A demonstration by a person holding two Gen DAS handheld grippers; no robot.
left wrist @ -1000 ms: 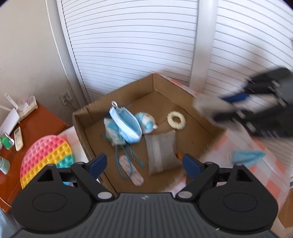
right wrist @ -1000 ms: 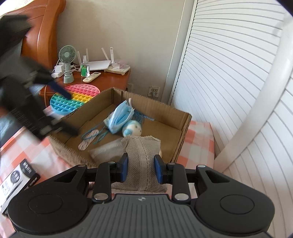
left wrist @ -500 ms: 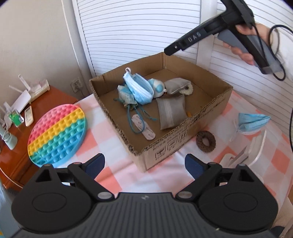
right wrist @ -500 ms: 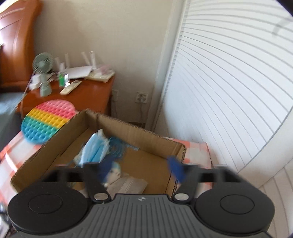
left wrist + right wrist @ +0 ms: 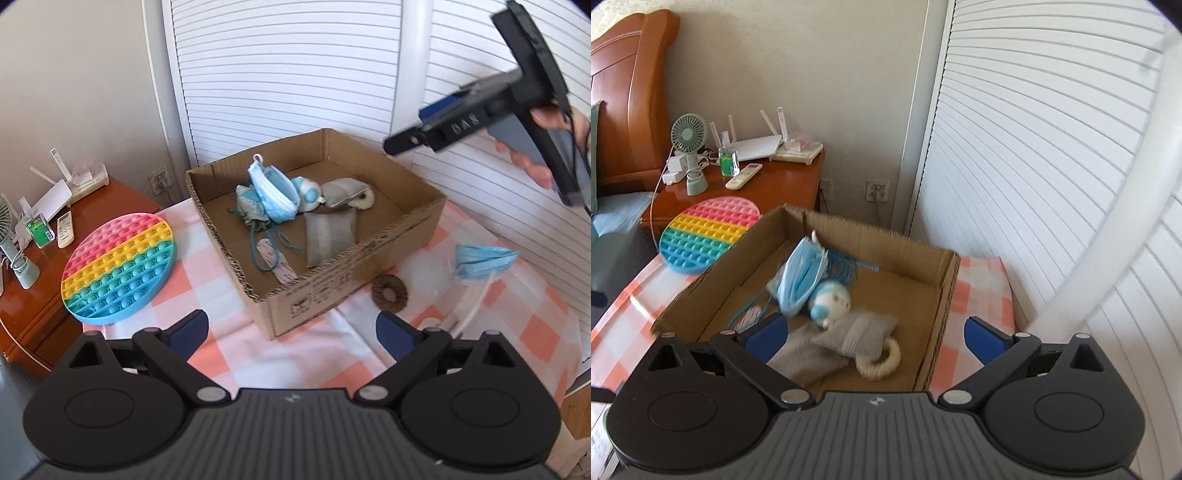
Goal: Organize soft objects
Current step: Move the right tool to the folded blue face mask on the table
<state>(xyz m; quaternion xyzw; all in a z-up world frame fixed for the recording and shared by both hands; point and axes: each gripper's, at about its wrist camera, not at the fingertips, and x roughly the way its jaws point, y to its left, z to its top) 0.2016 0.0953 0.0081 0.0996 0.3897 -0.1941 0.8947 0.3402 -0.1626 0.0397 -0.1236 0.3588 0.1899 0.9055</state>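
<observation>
Your right gripper is opening with nothing between its jaws, and your left gripper too. The grey woven fabric pouch lies crumpled inside the brown corrugated cardboard box.

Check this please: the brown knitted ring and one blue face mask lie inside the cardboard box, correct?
Not the ring. The left wrist view shows the brown knitted ring on the checked cloth outside the cardboard box, before its front wall. One blue face mask does lie inside.
</observation>
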